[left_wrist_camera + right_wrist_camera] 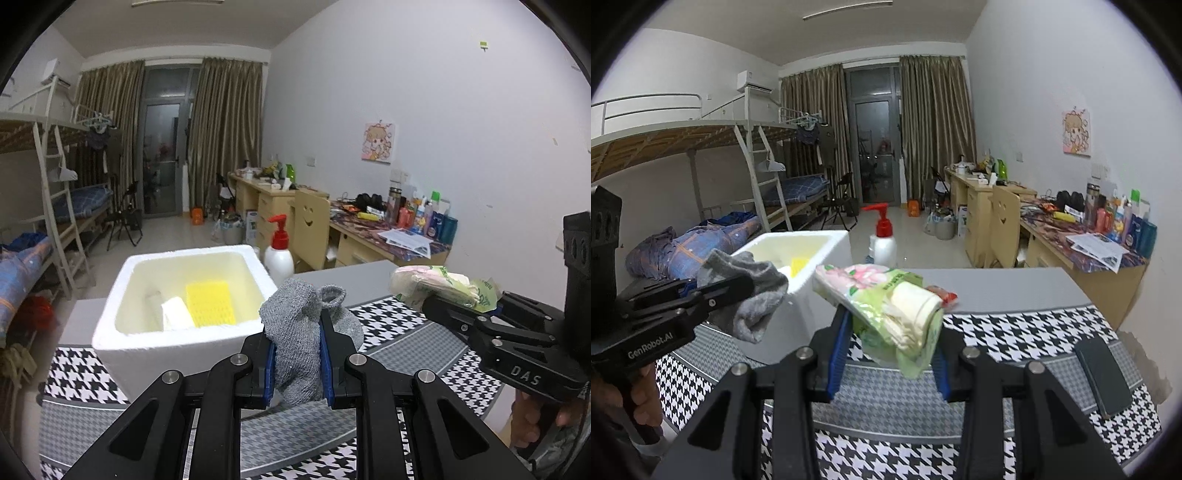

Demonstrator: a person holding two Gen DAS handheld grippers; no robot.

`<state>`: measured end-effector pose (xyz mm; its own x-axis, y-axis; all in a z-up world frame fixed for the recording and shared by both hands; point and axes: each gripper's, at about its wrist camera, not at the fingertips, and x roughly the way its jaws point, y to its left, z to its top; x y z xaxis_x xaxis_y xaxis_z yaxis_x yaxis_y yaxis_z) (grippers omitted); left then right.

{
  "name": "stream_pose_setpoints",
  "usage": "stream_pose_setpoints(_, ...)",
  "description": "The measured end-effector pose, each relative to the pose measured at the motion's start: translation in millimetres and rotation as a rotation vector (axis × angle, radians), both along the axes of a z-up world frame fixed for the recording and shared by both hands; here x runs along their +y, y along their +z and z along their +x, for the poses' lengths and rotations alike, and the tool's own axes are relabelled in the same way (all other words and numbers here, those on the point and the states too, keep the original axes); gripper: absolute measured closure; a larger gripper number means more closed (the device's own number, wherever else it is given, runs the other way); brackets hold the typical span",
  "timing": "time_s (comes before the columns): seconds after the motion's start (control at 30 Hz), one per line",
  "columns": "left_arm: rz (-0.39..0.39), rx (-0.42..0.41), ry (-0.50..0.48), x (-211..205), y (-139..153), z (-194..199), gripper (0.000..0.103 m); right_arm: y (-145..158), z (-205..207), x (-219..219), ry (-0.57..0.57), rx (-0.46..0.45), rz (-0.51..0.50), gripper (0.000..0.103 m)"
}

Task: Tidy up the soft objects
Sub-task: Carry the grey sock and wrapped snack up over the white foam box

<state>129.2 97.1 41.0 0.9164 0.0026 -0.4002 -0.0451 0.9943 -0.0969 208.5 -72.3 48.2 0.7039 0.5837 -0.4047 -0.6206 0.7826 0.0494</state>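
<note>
At the far left stands the white foam box (pixel 177 314), open at the top, on the houndstooth mat (pixel 424 332). Inside it lie a yellow sponge (pixel 210 302) and a white block (pixel 177 314) just beside it.

The left gripper (pixel 297 354) is closed tight on a grey sock (pixel 303 332), bunched between its blue pads and held clear of the mat, just right of the box's near corner.

The right gripper (pixel 890 343) stands partly open, clamped across a soft packet in a green and pink printed wrapper (pixel 886 302); the packet hangs above the mat, right of the box.

Step in hand, by judgement: transport of both soft items toward the box. The next move calls for carrying each item over the rim, sock first as it is nearer, then opening the jaws so it drops inside without tipping the light box.

A pump bottle (pixel 279 254) stands behind the box; its base is hidden. A dark flat object (pixel 1102 376) lies at the mat's right edge; its kind cannot be told. The packet's contents and print are unreadable. The hands are largely cut off.
</note>
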Motion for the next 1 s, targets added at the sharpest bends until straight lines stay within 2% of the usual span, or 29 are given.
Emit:
stream_pose_setpoints(0.43, 0.016, -0.024, 0.071, 31.3, 12.7, -4.2, 0.082, 11.3, 3.5, 26.5, 0.058, -0.002, 0.005, 0.059)
stream_pose_setpoints(1.0, 0.020, -0.036, 0.113, 53.6, 27.2, 6.9, 0.082, 24.6, 15.3, 57.5, 0.101, -0.002, 0.014, 0.059)
